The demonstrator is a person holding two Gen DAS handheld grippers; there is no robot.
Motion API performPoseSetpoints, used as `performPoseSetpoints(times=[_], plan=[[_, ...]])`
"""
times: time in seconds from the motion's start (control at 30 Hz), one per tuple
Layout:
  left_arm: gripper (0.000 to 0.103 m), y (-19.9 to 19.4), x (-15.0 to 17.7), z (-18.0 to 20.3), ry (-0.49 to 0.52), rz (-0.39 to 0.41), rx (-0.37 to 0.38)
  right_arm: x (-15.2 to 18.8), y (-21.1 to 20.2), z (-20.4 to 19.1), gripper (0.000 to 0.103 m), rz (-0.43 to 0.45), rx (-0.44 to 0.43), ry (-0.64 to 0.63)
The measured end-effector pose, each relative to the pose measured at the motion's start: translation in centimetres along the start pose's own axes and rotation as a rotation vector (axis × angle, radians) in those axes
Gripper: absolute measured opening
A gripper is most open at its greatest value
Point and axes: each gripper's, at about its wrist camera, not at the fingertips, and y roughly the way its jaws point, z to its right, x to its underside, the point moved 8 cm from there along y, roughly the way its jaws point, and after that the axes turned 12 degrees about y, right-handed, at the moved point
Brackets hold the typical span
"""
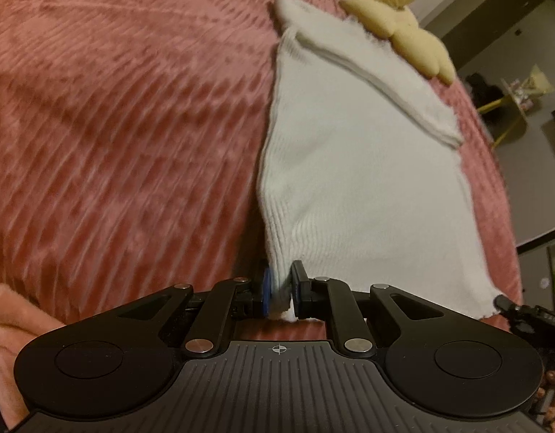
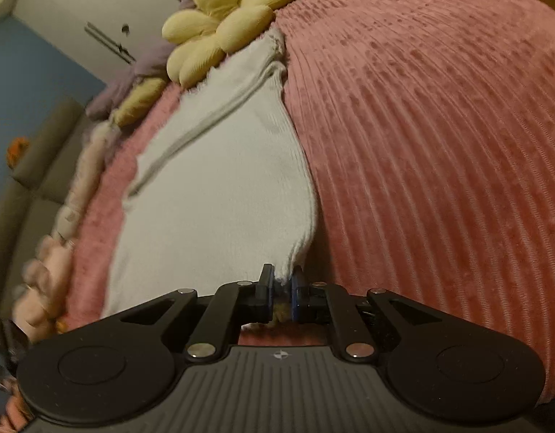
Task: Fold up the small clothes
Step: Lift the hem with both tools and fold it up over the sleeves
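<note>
A white ribbed garment (image 1: 349, 187) lies spread on a bed covered by a pink ribbed blanket (image 1: 115, 126), its far end reaching up to a yellow flower-shaped cushion (image 1: 396, 11) that sits at the bed's far edge. Part of the garment is already doubled over: a folded band with frayed edges runs slantwise across its far half. The left gripper (image 1: 280, 294) is closed down narrow on one near corner of the garment, with a pinch of white cloth bunched between its blue-faced pads, and the fabric rises from that corner in a taut ridge. The right gripper (image 2: 282, 297) is likewise nearly closed, clamped on the other near corner of the same garment (image 2: 219, 195), where the knit gathers into a point between the pads. In the left wrist view the tip of the right gripper shows at the garment's corner near the bed's right edge. In the right wrist view the yellow cushion (image 2: 223, 25) overlaps the garment's far end, and a row of pale plush shapes (image 2: 71, 209) lines the bed's left edge. The blanket (image 2: 440, 144) beside the garment is bare on both sides.
</note>
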Motion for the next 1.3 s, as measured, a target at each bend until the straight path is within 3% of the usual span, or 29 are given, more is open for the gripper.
performPoseSetpoints(times=[0.2, 0.43, 0.83, 1.17, 1.3], plan=[[0.014, -1.2, -2.9, 0.8, -0.027, 0.074, 0.07, -2.2, -0.2, -1.8, 0.008, 0.016, -0.086, 0.031], [0.014, -0.2, -8.2, 1.8, 0.011, 0.142, 0.051, -5.9, 1.2, -5.9, 0.008, 0.076, -0.114, -0.057], [0.014, 5.5, -17.0, 0.4, -0.001, 0.182, -0.053, -12.9, 8.1, -10.0, 0.008, 0.178, 0.047, -0.274], [0.015, 10.1, -18.6, -0.2, 0.069, 0.147, -0.184, -16.2, 14.1, -8.2, 0.008, 0.196, 0.18, -0.281], [0.025, 9.4, -18.7, 0.2, 0.1, 0.17, -0.186, -16.4, 15.0, -7.3, 0.012, 0.156, 0.199, -0.271]])
